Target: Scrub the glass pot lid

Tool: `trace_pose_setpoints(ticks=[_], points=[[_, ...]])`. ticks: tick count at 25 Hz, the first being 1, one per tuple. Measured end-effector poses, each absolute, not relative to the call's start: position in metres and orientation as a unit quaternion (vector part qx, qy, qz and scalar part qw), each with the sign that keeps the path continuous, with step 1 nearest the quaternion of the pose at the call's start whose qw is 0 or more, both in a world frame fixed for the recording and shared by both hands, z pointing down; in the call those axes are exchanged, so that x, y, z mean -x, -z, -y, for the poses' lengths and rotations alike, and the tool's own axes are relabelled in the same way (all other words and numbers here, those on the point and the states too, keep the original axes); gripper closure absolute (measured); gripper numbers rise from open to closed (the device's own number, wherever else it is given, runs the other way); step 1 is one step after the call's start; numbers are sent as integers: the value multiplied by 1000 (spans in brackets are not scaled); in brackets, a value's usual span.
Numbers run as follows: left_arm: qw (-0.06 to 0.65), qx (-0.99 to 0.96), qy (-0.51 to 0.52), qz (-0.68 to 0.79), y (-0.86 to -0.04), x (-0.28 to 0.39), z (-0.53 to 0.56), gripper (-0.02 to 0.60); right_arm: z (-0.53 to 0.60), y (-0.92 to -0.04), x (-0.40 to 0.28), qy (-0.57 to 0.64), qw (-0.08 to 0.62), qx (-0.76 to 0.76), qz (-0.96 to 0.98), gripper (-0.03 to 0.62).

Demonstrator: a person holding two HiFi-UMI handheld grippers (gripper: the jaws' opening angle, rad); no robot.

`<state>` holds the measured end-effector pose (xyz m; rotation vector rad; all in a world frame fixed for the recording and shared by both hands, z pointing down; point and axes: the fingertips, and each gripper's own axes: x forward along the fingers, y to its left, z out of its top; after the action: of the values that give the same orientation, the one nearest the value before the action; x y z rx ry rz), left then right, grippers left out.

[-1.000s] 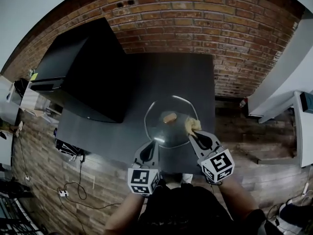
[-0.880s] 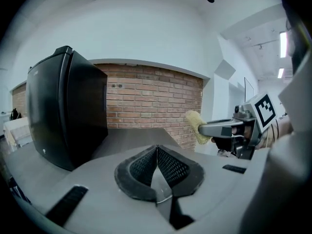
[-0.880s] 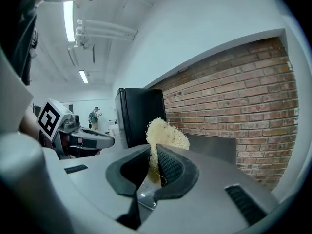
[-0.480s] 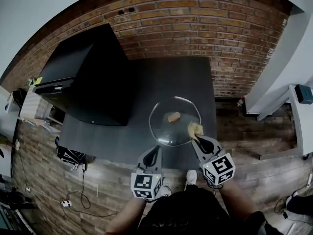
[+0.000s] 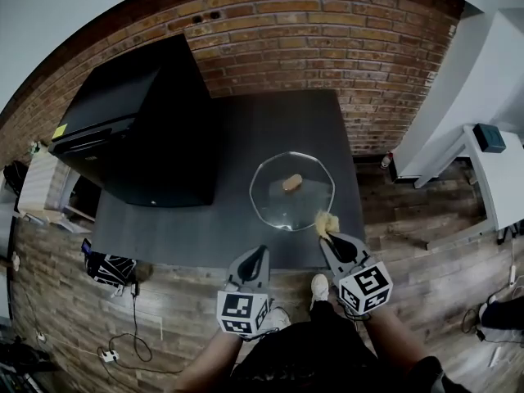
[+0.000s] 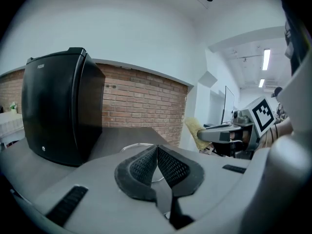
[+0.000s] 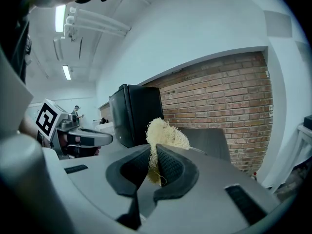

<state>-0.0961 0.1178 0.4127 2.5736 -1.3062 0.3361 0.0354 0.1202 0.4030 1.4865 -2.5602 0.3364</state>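
The glass pot lid [image 5: 292,191] lies flat on the dark table [image 5: 246,137], its tan knob [image 5: 291,182] up. In the head view my right gripper [image 5: 330,234] sits at the lid's near right rim, shut on a pale yellow scrubber [image 5: 327,222]. The right gripper view shows that fibrous scrubber [image 7: 165,134] pinched between the jaws and sticking up above them. My left gripper [image 5: 259,255] hovers at the table's near edge, just short of the lid, shut with nothing in it. The lid's rim [image 6: 134,147] peeks over the closed left jaws.
A black fridge-like cabinet [image 5: 139,121] stands against the table's left side. A brick wall [image 5: 327,39] runs behind the table. White furniture [image 5: 483,162] is at the right. Cables and a power strip [image 5: 106,354] lie on the wooden floor to the left.
Both grippers have drawn back toward the table's near edge. The scrubber has come off the lid's top to its near right rim. The left gripper has moved away from the lid.
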Motion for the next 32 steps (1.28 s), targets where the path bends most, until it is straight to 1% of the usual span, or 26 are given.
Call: trace_pose_setpoints(ticks=[16,32], points=[[118,-892,-97,427,-417,132,-158,549,-178,-413,-3,-124,67,-534,834,553],[121,-893,-82,426,-413,124,-174,549,-203,-408,1,-119,68,-528,838,553]])
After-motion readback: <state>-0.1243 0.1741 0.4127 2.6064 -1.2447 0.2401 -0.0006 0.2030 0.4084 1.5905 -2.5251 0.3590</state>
